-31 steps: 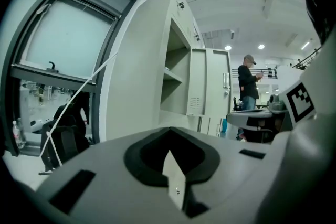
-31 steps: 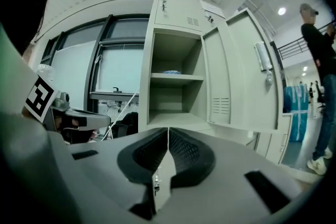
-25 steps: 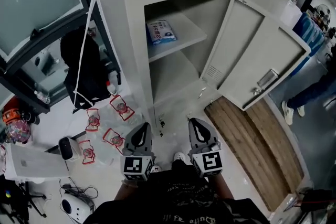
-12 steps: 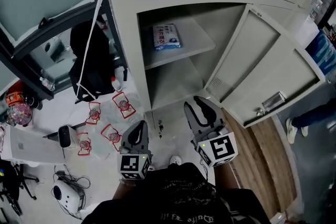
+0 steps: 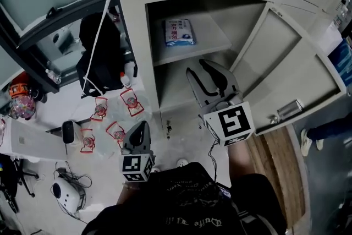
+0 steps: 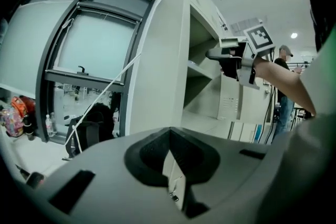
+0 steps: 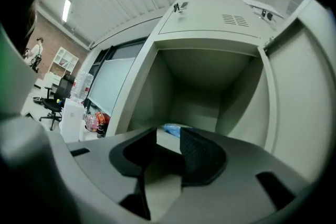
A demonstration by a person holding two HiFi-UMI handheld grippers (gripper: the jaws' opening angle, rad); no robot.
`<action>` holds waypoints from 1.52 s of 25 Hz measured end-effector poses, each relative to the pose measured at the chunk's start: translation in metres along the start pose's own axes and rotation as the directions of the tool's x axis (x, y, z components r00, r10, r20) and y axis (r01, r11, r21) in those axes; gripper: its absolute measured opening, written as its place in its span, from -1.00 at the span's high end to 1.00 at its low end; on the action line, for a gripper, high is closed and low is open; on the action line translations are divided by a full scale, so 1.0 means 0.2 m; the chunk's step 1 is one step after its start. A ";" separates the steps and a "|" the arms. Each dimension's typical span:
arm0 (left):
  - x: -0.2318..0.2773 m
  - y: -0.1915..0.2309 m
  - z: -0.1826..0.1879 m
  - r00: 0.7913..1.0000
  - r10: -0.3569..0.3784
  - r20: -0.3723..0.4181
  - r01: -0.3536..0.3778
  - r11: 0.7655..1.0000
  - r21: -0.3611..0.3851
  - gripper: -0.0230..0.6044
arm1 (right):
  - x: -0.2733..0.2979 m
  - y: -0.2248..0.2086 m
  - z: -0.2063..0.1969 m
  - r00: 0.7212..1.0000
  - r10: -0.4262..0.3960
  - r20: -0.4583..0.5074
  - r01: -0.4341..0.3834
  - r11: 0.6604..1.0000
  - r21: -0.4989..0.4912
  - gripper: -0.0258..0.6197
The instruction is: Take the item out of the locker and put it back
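- Now, seen from the head view, a person stands before an open grey locker (image 5: 132, 19) with its door (image 5: 286, 69) swung out to the right.
- The item, a flat blue-and-white packet (image 5: 179, 32), lies on the locker's upper shelf (image 5: 214, 36). It is toward the shelf's left edge and back from its front edge, and nothing touches it.
- The right tool (image 5: 198, 66) is raised level in front of the opening, below the shelf's front edge. Its jaws have just been opening and stand apart, with nothing between them.
- In the right gripper view, the packet (image 7: 170, 128) shows just above the gap of the right tool (image 7: 165, 139), well apart from the pads.
- The left tool (image 5: 140, 126) hangs low over the floor, away from the locker. Its jaws are closed together on nothing, as the left gripper view confirms (image 6: 169, 136).
- Judgement: the task is at its start, with the reach for the packet not yet complete.
- Risk: the right tool sits under the shelf line, so pushing straight in could knock a jaw against the shelf's front edge.
- Risk: the packet lies flat and looks slick, so a shallow pinch could shove it toward the back edge instead of gripping it.
- Risk: the open door stands close on the right and could be bumped.
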State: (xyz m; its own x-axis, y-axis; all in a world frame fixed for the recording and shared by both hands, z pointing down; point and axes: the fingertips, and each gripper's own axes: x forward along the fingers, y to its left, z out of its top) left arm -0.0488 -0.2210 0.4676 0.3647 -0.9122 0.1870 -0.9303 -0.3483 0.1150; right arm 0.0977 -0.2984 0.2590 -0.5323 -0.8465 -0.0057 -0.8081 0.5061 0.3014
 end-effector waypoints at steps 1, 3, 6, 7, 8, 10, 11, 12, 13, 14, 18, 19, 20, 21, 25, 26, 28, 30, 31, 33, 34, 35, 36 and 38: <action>0.00 0.01 -0.01 1.000 0.007 -0.005 -0.007 1.000 -0.002 0.90 | 0.03 -0.01 0.02 1.000 0.004 -0.002 -0.004 1.000 -0.018 0.49; -0.01 0.03 -0.03 1.000 0.022 -0.015 -0.022 1.000 -0.004 0.90 | 0.08 -0.02 0.04 1.000 0.012 -0.009 -0.012 0.999 -0.042 0.47; -0.02 0.05 -0.05 0.999 0.036 -0.025 -0.035 0.999 0.004 0.90 | 0.15 -0.03 0.06 0.999 0.023 -0.025 -0.025 0.998 -0.065 0.46; -0.02 0.05 -0.05 0.999 0.038 -0.026 -0.038 0.999 0.007 0.90 | 0.17 -0.04 0.07 0.999 0.028 -0.031 -0.030 0.997 -0.076 0.45; -0.03 0.05 -0.05 0.999 0.038 -0.026 -0.038 0.999 0.008 0.90 | 0.20 -0.04 0.07 0.999 0.033 -0.038 -0.036 0.995 -0.089 0.43; -0.03 0.05 -0.06 0.999 0.036 -0.031 -0.036 0.999 0.010 0.90 | 0.24 -0.04 0.08 0.997 0.045 -0.054 -0.052 0.992 -0.116 0.40; -0.03 0.05 -0.06 0.999 0.036 -0.035 -0.035 0.999 0.010 0.90 | 0.26 -0.04 0.08 0.997 0.053 -0.063 -0.061 0.990 -0.127 0.40; -0.04 0.05 -0.07 0.999 0.035 -0.039 -0.035 0.999 0.008 0.90 | 0.28 -0.04 0.08 0.995 0.061 -0.073 -0.071 0.988 -0.137 0.40; -0.04 0.06 -0.08 0.998 0.035 -0.042 -0.035 0.999 0.003 0.90 | 0.29 -0.05 0.08 0.994 0.070 -0.085 -0.082 0.986 -0.148 0.40; -0.04 0.06 -0.08 0.998 0.036 -0.045 -0.036 0.999 -0.002 0.90 | 0.31 -0.05 0.08 0.992 0.078 -0.099 -0.093 0.983 -0.159 0.40; -0.04 0.06 -0.09 0.998 0.034 -0.057 -0.034 0.999 -0.002 0.90 | 0.38 -0.06 0.05 0.983 0.102 -0.153 -0.134 0.967 -0.218 0.32; -0.05 0.06 -0.09 0.998 0.032 -0.061 -0.032 0.999 0.002 0.90 | 0.39 -0.07 0.05 0.980 0.106 -0.166 -0.143 0.962 -0.233 0.32; -0.05 0.06 -0.10 0.997 0.031 -0.065 -0.031 1.000 0.006 0.90 | 0.40 -0.07 0.04 0.978 0.111 -0.178 -0.153 0.957 -0.247 0.32; -0.05 0.06 -0.10 0.997 0.031 -0.069 -0.031 1.000 0.008 0.90 | 0.41 -0.08 0.04 0.974 0.117 -0.192 -0.165 0.952 -0.258 0.32; -0.06 0.10 -0.12 0.995 0.051 -0.082 -0.053 0.998 -0.025 0.90 | 0.46 -0.07 0.00 0.953 0.158 -0.259 -0.230 0.933 -0.278 0.32; -0.07 0.11 -0.12 0.995 0.060 -0.084 -0.063 0.997 -0.034 0.90 | 0.47 -0.07 -0.02 0.948 0.169 -0.271 -0.243 0.931 -0.272 0.32; -0.07 0.14 -0.14 0.993 0.077 -0.087 -0.080 0.996 -0.037 0.90 | 0.48 -0.07 -0.04 0.940 0.187 -0.285 -0.262 0.931 -0.252 0.32; -0.08 0.15 -0.14 0.992 0.089 -0.086 -0.093 0.995 -0.037 0.90 | 0.49 -0.08 -0.05 0.933 0.197 -0.300 -0.272 0.934 -0.232 0.34; -0.08 0.16 -0.14 0.992 0.096 -0.085 -0.099 0.994 -0.040 0.90 | 0.49 -0.08 -0.06 0.930 0.196 -0.310 -0.273 0.934 -0.230 0.36; -0.08 0.17 -0.14 0.990 0.111 -0.086 -0.115 0.992 -0.047 0.90 | 0.50 -0.08 -0.07 0.922 0.186 -0.340 -0.277 0.930 -0.242 0.51; -0.09 0.18 -0.14 0.989 0.118 -0.088 -0.122 0.991 -0.049 0.90 | 0.50 -0.08 -0.08 0.916 0.185 -0.356 -0.283 0.927 -0.245 0.55; -0.09 0.18 -0.15 0.988 0.121 -0.091 -0.126 0.991 -0.049 0.90 | 0.51 -0.08 -0.08 0.909 0.188 -0.371 -0.291 0.925 -0.244 0.58; -0.09 0.18 -0.16 0.988 0.121 -0.092 -0.126 0.991 -0.048 0.90 | 0.51 -0.08 -0.09 0.903 0.192 -0.384 -0.299 0.923 -0.241 0.60; -0.09 0.16 -0.17 0.988 0.119 -0.097 -0.124 0.991 -0.046 0.90 | 0.51 -0.08 -0.10 0.894 0.194 -0.405 -0.310 0.918 -0.246 0.67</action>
State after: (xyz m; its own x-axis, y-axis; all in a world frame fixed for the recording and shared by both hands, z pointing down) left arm -0.0846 -0.2091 0.5004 0.2533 -0.9218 0.2936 -0.9655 -0.2221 0.1357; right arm 0.0614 -0.3972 0.2722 -0.5300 -0.7254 0.4391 -0.5147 0.6868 0.5133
